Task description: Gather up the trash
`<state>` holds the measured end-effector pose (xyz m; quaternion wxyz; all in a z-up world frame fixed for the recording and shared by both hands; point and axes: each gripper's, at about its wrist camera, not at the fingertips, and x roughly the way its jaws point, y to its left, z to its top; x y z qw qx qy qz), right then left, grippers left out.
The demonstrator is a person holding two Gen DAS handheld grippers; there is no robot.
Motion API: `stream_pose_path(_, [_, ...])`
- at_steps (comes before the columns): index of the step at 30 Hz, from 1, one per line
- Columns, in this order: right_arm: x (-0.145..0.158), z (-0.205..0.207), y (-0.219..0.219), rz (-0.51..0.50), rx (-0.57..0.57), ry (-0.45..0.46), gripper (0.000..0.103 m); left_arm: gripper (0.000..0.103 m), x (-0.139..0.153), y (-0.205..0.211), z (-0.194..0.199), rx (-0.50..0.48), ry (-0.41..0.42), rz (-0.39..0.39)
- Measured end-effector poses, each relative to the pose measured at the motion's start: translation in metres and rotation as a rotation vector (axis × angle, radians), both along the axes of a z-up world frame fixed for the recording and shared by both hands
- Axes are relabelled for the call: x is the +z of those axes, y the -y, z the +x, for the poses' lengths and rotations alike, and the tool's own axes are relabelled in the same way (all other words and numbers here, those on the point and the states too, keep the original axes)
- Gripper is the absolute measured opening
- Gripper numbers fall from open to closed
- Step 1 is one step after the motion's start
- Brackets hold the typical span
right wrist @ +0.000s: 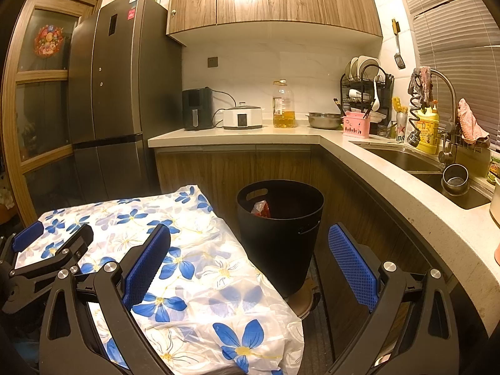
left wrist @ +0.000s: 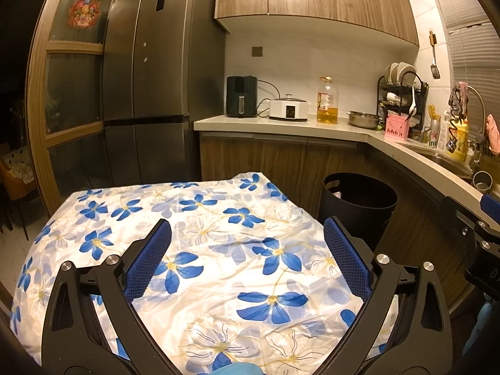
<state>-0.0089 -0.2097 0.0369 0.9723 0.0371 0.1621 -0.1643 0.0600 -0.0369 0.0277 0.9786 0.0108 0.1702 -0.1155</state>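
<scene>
A black trash bin (right wrist: 279,234) stands on the floor to the right of a table covered by a white cloth with blue flowers (right wrist: 187,265). A red and white wrapper (right wrist: 262,208) lies inside the bin. The bin also shows in the left wrist view (left wrist: 359,200), beyond the table's far right corner. My left gripper (left wrist: 247,234) is open and empty above the flowered cloth (left wrist: 203,234). My right gripper (right wrist: 248,240) is open and empty, held over the table's right edge, short of the bin. The left gripper also shows at the left of the right wrist view (right wrist: 53,237).
A dark fridge (right wrist: 118,93) stands behind the table. An L-shaped counter (right wrist: 359,153) carries an air fryer (right wrist: 197,109), a white cooker (right wrist: 242,118), an oil bottle (right wrist: 282,104), a steel bowl (right wrist: 323,120), a dish rack (right wrist: 365,93) and a sink (right wrist: 415,162).
</scene>
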Motion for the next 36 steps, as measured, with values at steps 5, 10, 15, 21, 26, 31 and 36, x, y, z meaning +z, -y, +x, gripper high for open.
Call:
stream_pose_path(5, [-0.0018, 0.0014, -0.0012, 0.002, 0.001, 0.001, 0.097, 0.089, -0.0009, 0.0046, -0.0022, -0.011, 0.003, 0.006])
stream_pose_path(10, [-0.0033, 0.0000, 0.0001, 0.004, 0.001, 0.004, 0.097, 0.089, -0.0012, 0.0054, -0.0025, -0.013, 0.004, 0.005])
stream_pose_path(15, [-0.0035, 0.0008, -0.0008, 0.005, 0.001, 0.003, 0.097, 0.089, -0.0009, 0.0056, -0.0023, -0.008, 0.005, 0.005])
stream_pose_path(21, [-0.0036, 0.0002, -0.0003, 0.006, 0.002, 0.004, 0.097, 0.089, -0.0009, 0.0080, -0.0045, -0.006, 0.006, 0.006])
stream_pose_path(26, [-0.0036, 0.0004, -0.0007, 0.006, 0.001, 0.003, 0.097, 0.089, -0.0010, 0.0076, -0.0040, -0.005, 0.007, 0.005])
stream_pose_path(31, [-0.0039, 0.0002, -0.0002, 0.006, 0.002, 0.004, 0.097, 0.089, -0.0015, 0.0076, -0.0043, -0.005, 0.006, 0.006])
stream_pose_path(36, [-0.0041, 0.0006, -0.0009, 0.006, 0.004, 0.006, 0.097, 0.089, -0.0006, 0.0079, -0.0047, -0.004, 0.007, 0.006])
